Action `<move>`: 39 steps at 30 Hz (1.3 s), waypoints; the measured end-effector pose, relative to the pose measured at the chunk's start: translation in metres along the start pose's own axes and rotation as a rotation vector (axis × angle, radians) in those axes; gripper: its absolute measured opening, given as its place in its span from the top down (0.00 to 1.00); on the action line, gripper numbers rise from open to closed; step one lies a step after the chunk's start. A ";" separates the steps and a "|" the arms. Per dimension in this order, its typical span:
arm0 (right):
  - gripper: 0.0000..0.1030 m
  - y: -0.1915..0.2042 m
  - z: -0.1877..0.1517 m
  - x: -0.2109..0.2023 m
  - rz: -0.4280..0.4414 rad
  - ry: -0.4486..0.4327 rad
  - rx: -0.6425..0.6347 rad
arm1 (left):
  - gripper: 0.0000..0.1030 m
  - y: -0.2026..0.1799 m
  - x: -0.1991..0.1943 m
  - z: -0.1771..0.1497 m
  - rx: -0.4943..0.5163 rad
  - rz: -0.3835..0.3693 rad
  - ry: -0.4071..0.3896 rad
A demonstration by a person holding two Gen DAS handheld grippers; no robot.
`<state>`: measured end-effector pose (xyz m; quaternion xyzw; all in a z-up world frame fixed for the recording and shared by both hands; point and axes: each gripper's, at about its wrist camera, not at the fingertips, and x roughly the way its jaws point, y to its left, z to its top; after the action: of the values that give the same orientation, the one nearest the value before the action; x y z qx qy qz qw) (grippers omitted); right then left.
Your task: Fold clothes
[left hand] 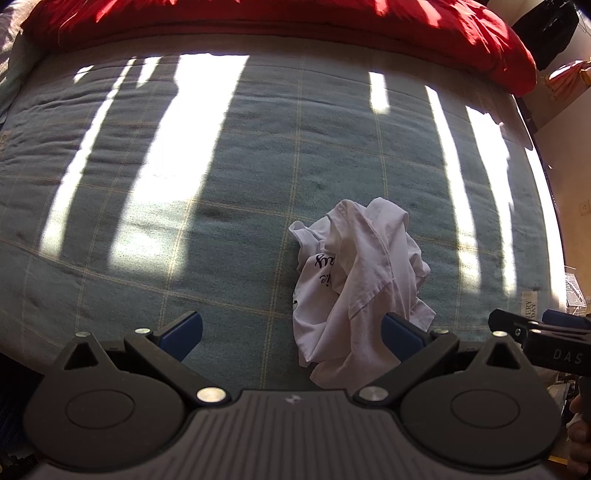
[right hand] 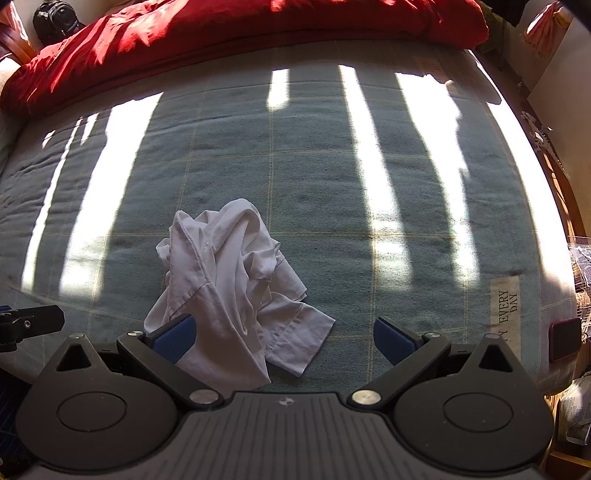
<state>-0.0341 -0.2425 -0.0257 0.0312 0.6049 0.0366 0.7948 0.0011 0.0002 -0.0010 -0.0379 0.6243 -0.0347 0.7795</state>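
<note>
Both claws point(left hand: 291, 338) point(right hand: 284, 339) gape — crumpled shirt point(right hand: 229, 280) between, bedspread point(right hand: 369, 184) beneath.

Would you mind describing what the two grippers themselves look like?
Both match: the left gripper and right gripper have black angular linkage arms, silver pivot bolts, round black housings, a ribbed grey body and blue textured pads. No cables or sleeves show.

bed point(left hand: 240, 166) with a teal checked cover, sun stripes across it, crumpled white shirt point(left hand: 362, 280) near edge, red duvet point(left hand: 295, 22) bunched along far side
</note>
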 end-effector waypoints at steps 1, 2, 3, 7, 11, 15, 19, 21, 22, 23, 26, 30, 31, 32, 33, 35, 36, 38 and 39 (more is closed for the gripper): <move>0.00 0.000 0.000 0.000 0.001 0.000 0.000 | 0.01 0.000 0.000 0.000 0.001 0.001 0.000; 0.00 0.000 0.000 0.000 0.001 0.000 0.000 | 0.01 0.000 0.000 0.001 0.001 0.001 -0.001; 0.00 0.000 0.000 0.001 0.001 0.000 0.000 | 0.01 0.000 0.000 0.001 0.002 0.002 -0.002; 0.00 -0.001 0.000 0.000 0.001 -0.004 0.001 | 0.01 0.000 0.000 0.002 0.006 0.006 -0.007; 0.00 -0.003 0.000 0.002 -0.002 -0.001 0.008 | 0.01 -0.001 -0.002 0.005 0.014 0.010 -0.024; 0.00 -0.004 0.001 0.002 -0.007 -0.002 0.008 | 0.01 0.001 -0.002 0.008 0.015 0.001 -0.040; 0.00 -0.005 0.002 0.003 -0.009 -0.002 0.005 | 0.01 0.003 -0.001 0.009 0.016 -0.004 -0.055; 0.00 -0.005 0.001 0.004 -0.010 -0.002 0.003 | 0.01 0.004 -0.002 0.009 0.016 -0.006 -0.072; 0.00 -0.005 0.001 0.004 -0.011 -0.001 0.002 | 0.01 0.004 -0.002 0.010 0.016 -0.006 -0.081; 0.00 -0.005 0.001 0.004 -0.012 -0.001 0.001 | 0.01 0.005 -0.002 0.009 0.015 -0.008 -0.096; 0.00 -0.005 0.001 0.006 -0.016 -0.001 -0.004 | 0.01 0.008 -0.004 0.009 0.006 -0.039 -0.141; 0.00 -0.006 0.001 0.008 -0.024 -0.001 -0.008 | 0.01 0.011 -0.003 0.008 -0.008 -0.072 -0.181; 0.00 -0.006 0.001 0.008 -0.026 0.000 -0.009 | 0.01 0.011 -0.002 0.007 0.002 -0.070 -0.185; 0.00 -0.006 0.001 0.009 -0.027 0.001 -0.011 | 0.01 0.010 -0.001 0.006 0.012 -0.068 -0.189; 0.00 -0.006 0.001 0.010 -0.027 0.002 -0.012 | 0.01 0.010 0.000 0.006 0.022 -0.067 -0.193; 0.00 -0.006 0.000 0.012 -0.027 0.004 -0.015 | 0.01 0.009 0.002 0.005 0.042 -0.063 -0.202; 0.00 -0.006 -0.001 0.013 -0.023 0.002 -0.019 | 0.01 0.008 0.003 0.004 0.052 -0.061 -0.206; 0.00 -0.005 -0.002 0.013 -0.019 -0.013 -0.032 | 0.01 0.011 0.005 0.003 0.050 -0.089 -0.224; 0.00 -0.005 -0.003 0.013 -0.015 -0.026 -0.043 | 0.01 0.013 0.006 0.002 0.047 -0.103 -0.227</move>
<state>-0.0334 -0.2458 -0.0395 0.0098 0.5938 0.0433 0.8034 0.0049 0.0124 -0.0077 -0.0551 0.5281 -0.0849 0.8431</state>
